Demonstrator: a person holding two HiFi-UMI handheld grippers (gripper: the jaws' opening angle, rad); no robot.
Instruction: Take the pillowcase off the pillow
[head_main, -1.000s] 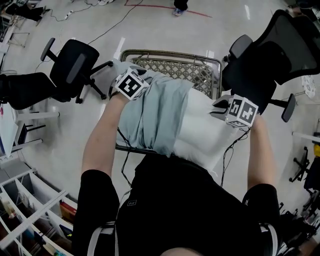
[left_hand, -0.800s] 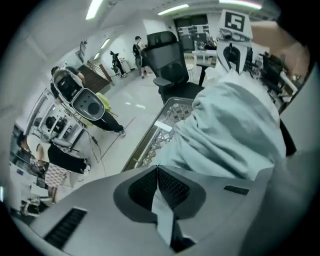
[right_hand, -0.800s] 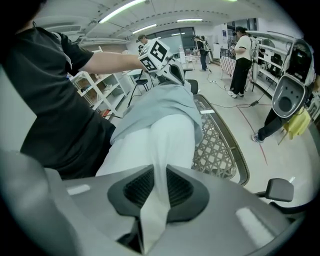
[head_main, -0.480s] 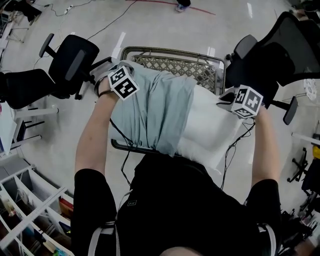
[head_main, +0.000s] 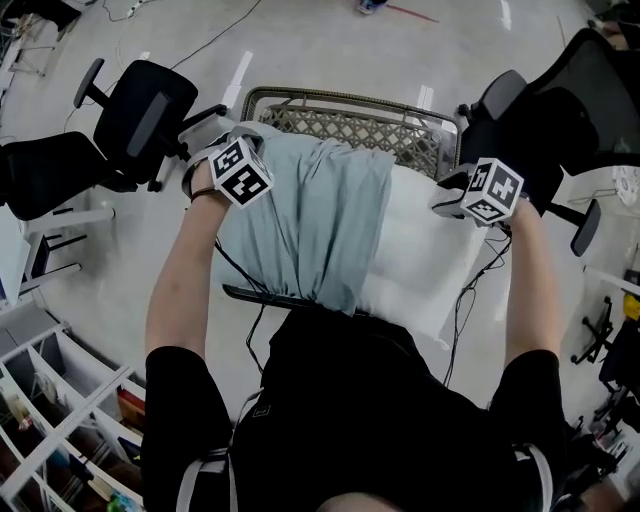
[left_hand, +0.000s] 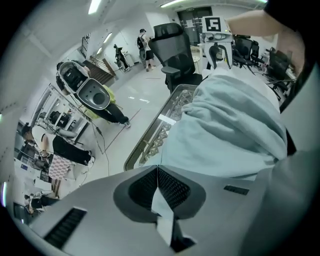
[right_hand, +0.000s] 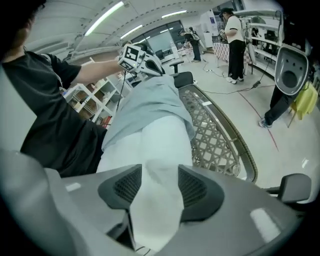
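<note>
Since a second ago the left claw (left_hand: 157, 169) has drawn outward along the far end of the pale blue-green pillowcase (head_main: 310, 220) and closed. It was half open then and is now clenched on a thin fold of that fabric. The case lies flatter and less bunched than it did. The right claw (right_hand: 160, 172) has shifted a little up and away from the person. Its jaws have just been opening, so it grasps the white pillow (head_main: 425, 260) more loosely, the bare end still filling the gap and touching both pads. The pillowcase covers the pillow's left part, and the right part is uncovered. The pillow rests across a metal-rimmed frame (head_main: 370, 125) with a woven lattice top, its near edge against the person's dark shirt. Around it is a glossy pale floor (head_main: 320, 50) with cables trailing over it, a black office chair (head_main: 140, 115) on the left and another (head_main: 545, 110) on the right. White shelving (head_main: 60, 420) stands at lower left. In the right gripper view people (right_hand: 235, 40) stand further back.
</note>
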